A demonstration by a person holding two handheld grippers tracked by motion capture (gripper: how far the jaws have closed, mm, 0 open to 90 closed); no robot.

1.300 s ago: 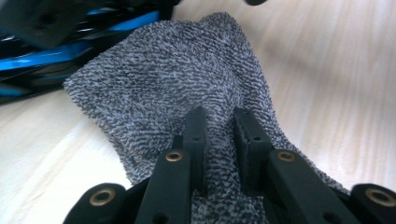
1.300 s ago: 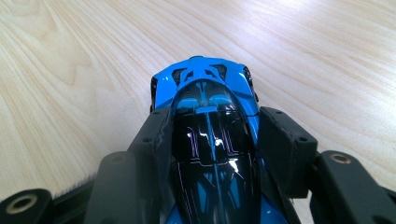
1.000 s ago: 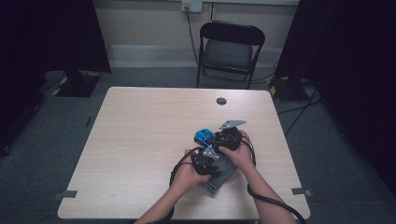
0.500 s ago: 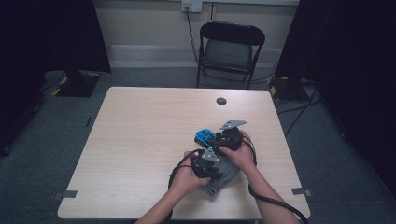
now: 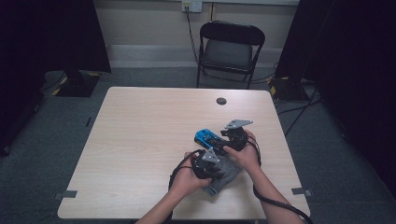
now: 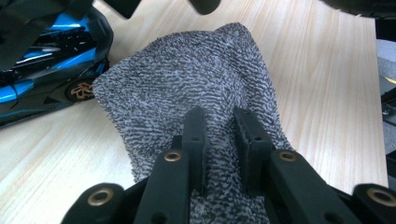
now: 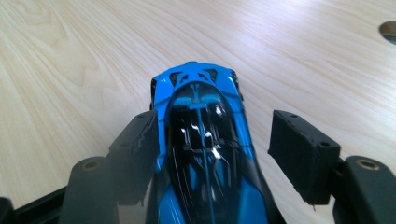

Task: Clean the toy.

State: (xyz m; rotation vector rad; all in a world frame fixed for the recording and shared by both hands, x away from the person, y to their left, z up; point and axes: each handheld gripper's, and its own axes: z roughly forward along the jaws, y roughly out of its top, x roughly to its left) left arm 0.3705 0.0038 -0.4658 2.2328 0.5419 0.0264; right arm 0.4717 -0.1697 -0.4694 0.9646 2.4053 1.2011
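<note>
A blue and black toy car (image 7: pixel 205 130) lies on the wooden table between the jaws of my right gripper (image 7: pixel 215 121). Those jaws have just been opening; the right pad (image 7: pixel 299 149) stands clear of the car's side. From above, the car (image 5: pixel 208 137) sits just left of the right gripper (image 5: pixel 225 140). My left gripper (image 6: pixel 219 140) is shut on a grey terry cloth (image 6: pixel 187 84), pinching a fold between its pads. The cloth (image 5: pixel 226 176) lies near the table's front, under the left gripper (image 5: pixel 211 164). The car (image 6: pixel 46 65) sits beside the cloth's far corner.
A small dark round disc (image 5: pixel 221 101) is set in the table (image 5: pixel 140 140) near its far edge. A black folding chair (image 5: pixel 231 51) stands behind the table. Cables trail from both grippers over the front right edge.
Both hands stay almost where they were near the table's front right. No shift of the car or the cloth is visible from above.
</note>
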